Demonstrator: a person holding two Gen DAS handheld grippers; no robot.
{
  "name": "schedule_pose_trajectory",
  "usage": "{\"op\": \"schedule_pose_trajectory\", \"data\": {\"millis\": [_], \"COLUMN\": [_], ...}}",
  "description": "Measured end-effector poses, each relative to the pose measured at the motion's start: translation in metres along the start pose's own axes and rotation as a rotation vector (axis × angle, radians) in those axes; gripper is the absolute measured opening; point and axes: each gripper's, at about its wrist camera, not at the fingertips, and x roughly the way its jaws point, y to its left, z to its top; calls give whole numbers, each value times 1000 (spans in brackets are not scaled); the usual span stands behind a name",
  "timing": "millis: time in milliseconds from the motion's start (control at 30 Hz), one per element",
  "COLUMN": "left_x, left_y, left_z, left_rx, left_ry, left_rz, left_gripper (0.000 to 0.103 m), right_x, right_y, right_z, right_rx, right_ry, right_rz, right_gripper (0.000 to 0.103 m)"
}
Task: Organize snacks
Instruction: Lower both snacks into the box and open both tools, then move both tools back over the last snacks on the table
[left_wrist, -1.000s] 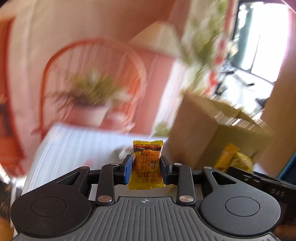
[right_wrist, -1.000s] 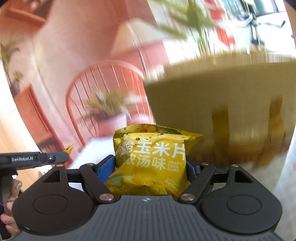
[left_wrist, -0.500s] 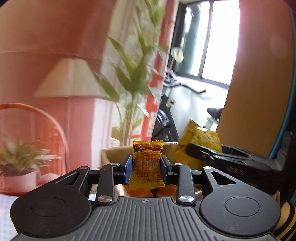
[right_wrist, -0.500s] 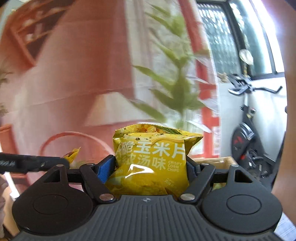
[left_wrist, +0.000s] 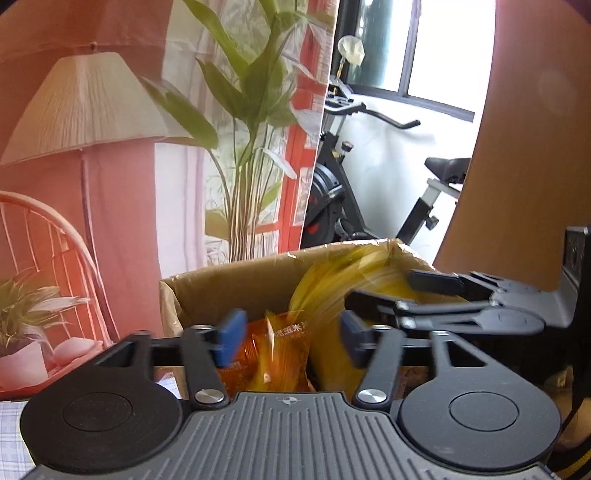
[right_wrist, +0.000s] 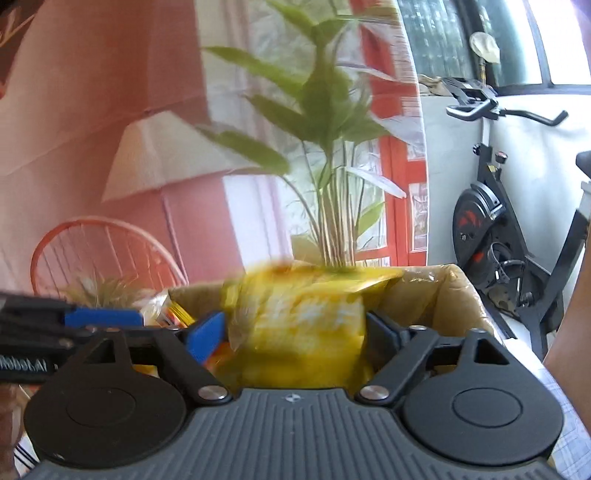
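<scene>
Left gripper (left_wrist: 290, 338): jaws spread, nothing pinched. Small orange snack packet (left_wrist: 286, 354) blurred in lower centre of frame, between blue pads, inside cardboard box (left_wrist: 229, 284). Right gripper (right_wrist: 295, 328): jaws spread wide, blurred yellow corn chip bag (right_wrist: 299, 325) between them at frame centre, over box opening; contact with pads unclear. Potted plant (left_wrist: 247, 110) behind box, upper centre.

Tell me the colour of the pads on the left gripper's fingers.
Blue pads on black fingers, clearest in the left wrist view.
</scene>
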Motion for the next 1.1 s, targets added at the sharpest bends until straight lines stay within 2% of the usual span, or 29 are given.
{"op": "schedule_pose_trajectory", "data": {"millis": [33,200,367,600,733,900,1100], "left_x": [-1,-32,-67,-123,-156,-186,-196], "left_y": [1,6,31,79,113,157,187], "left_z": [0,-5,-15,-42,-60,-82,-113], "left_rx": [-2,7,-7,5,-4,-66,-114], "left_ry": [-9,-42,-76,-55,-42,-32,-12], "left_rz": [2,0,5,93,149,193,195], "left_gripper": [68,68,68,68,68,68,68], "right_x": [-3,-21,-58,-97,-105,-106,-70], "right_y": [2,4,25,76,106,142,185], "right_z": [-2,-7,-17,-47,-65,-94,-136], "right_rx": [-7,33,61,92,77,86,26], "right_ry": [-4,-32,-122,-174,-149,-98,28], "right_rz": [-11,-17,-20,50,93,143,174], "right_gripper": [97,97,97,95,89,79,70]}}
